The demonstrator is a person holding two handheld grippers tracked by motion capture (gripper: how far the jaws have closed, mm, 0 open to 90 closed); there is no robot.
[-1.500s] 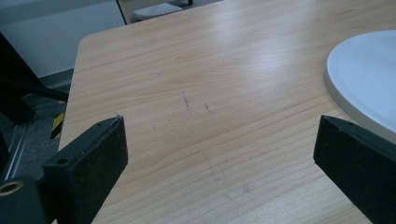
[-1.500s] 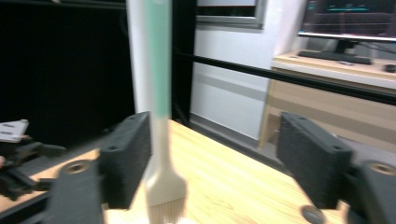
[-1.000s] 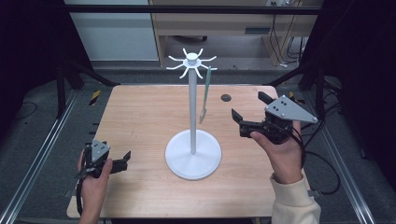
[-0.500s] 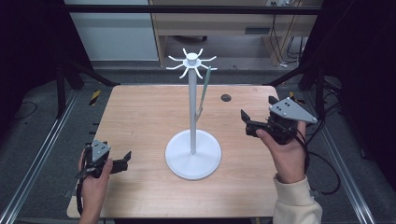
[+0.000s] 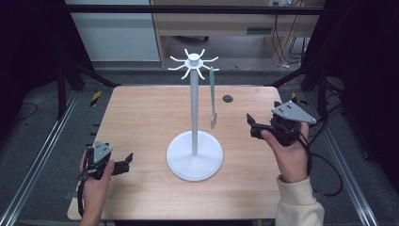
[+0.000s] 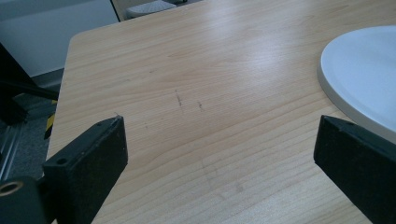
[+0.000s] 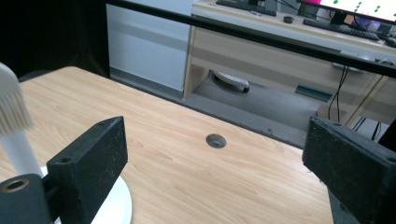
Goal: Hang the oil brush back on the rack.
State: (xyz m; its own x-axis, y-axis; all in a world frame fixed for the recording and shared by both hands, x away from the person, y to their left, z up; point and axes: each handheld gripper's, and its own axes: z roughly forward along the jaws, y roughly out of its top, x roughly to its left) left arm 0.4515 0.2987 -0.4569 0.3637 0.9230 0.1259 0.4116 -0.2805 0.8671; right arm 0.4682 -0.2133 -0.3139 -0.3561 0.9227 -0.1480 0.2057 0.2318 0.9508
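Two open hand-held grippers, left hand-held gripper (image 5: 123, 162) and right hand-held gripper (image 5: 251, 125), flanking rack (image 5: 194, 141)

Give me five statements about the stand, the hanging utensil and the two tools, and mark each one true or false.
1. A pale green long-handled utensil hangs from a hook of the white hook-topped stand. True.
2. The right tool is shut on the utensil. False: its jaws stand open and apart from it.
3. The left tool is open, near the front left corner of the light wooden table. True.
4. The stand lies tipped over. False: it stands upright on its round base.
5. A small round hole sits in the table top beyond the utensil. True.
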